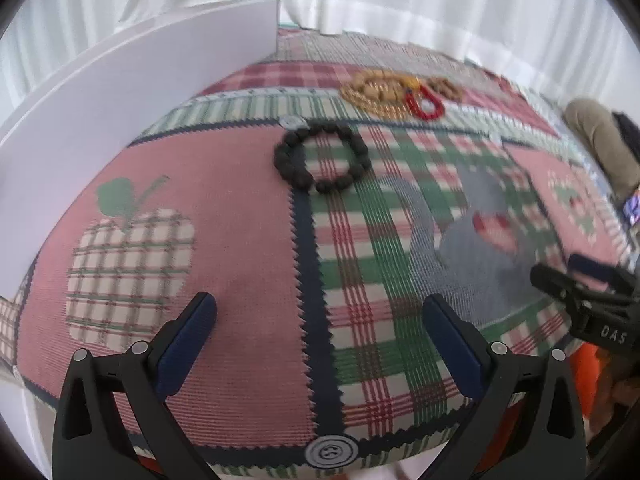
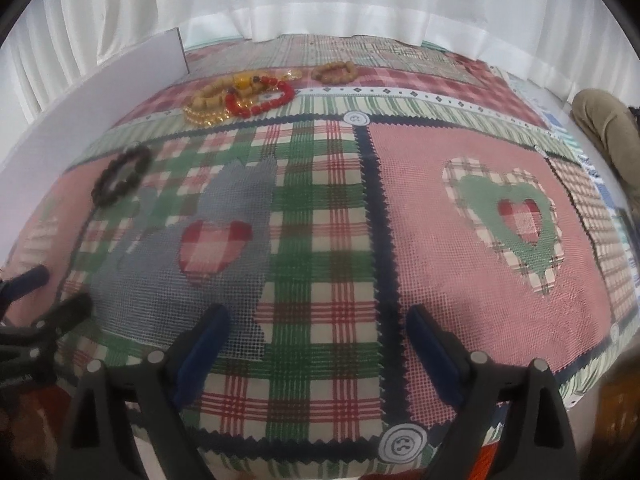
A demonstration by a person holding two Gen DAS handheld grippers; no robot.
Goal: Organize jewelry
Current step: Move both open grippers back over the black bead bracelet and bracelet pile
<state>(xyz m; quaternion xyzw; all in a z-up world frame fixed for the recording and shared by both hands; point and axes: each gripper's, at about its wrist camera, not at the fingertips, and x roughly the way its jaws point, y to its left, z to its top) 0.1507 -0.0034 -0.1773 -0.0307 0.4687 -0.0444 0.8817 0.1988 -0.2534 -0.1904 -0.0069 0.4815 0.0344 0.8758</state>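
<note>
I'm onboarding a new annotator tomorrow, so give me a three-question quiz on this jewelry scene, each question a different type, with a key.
1. True or false: the left gripper is shut on the black bead bracelet.
2. Multiple choice: the red bead bracelet lies
A. alone on the green heart patch
B. in the pile, touching the gold bead strand
C. between the right gripper's fingers
3. Fill in: the tan bracelet lying apart from the pile is nearest the ______ edge of the patchwork cloth.

Key
1. False: both the left gripper and the right gripper are open and hold nothing.
2. B
3. far
</note>
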